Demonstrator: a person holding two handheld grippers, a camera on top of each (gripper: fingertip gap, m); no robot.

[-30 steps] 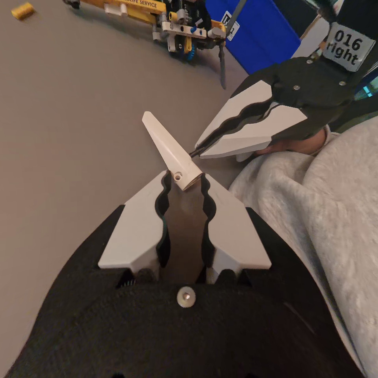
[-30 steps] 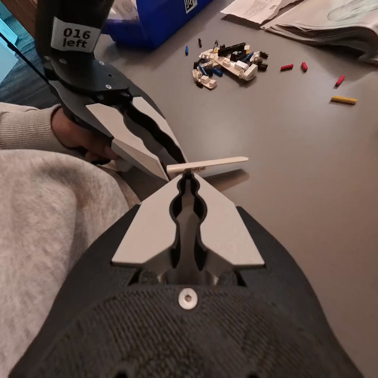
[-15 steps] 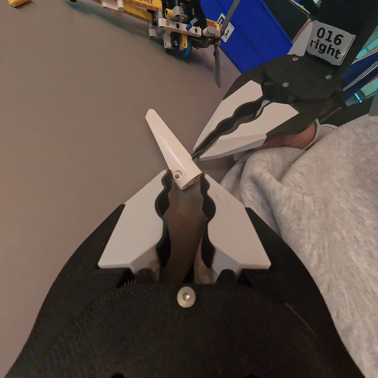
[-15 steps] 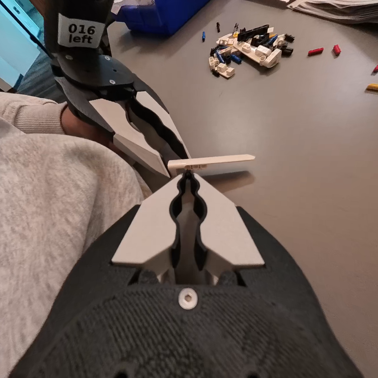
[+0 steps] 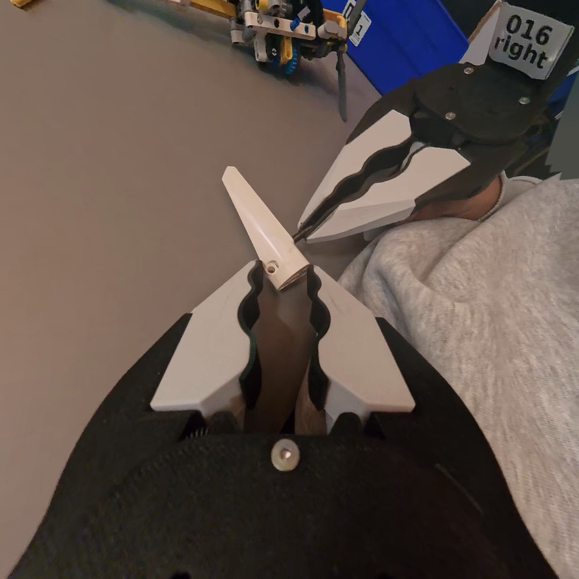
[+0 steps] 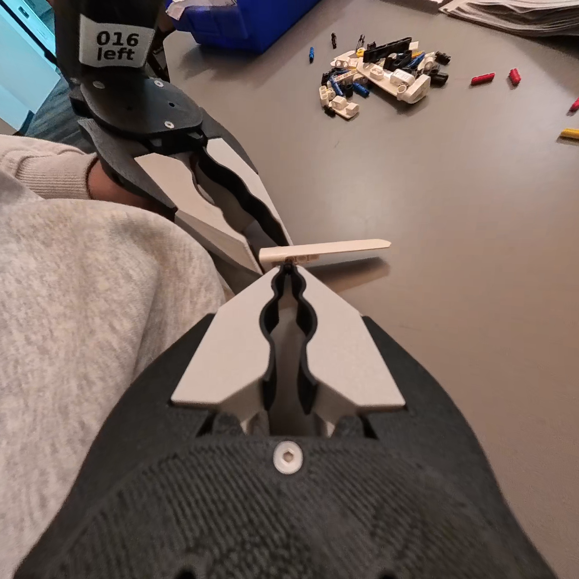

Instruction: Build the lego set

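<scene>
Blade [image 5: 264, 228]: white, tapered, wide end clamped in left gripper [image 5: 283, 272].
Right gripper [image 6: 289, 269]: pinching small black pin [image 5: 297, 237] against blade.
Model [image 5: 282, 28]: far off on table [image 5: 109, 156].

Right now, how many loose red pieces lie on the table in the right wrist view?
3. A long red pin and a short red pin lie right of the parts pile; a third red piece is cut by the right edge. More may be hidden.

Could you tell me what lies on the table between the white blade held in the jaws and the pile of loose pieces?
Nothing: in the right wrist view, bare grey table separates the white blade from the pile of loose pieces.
</scene>
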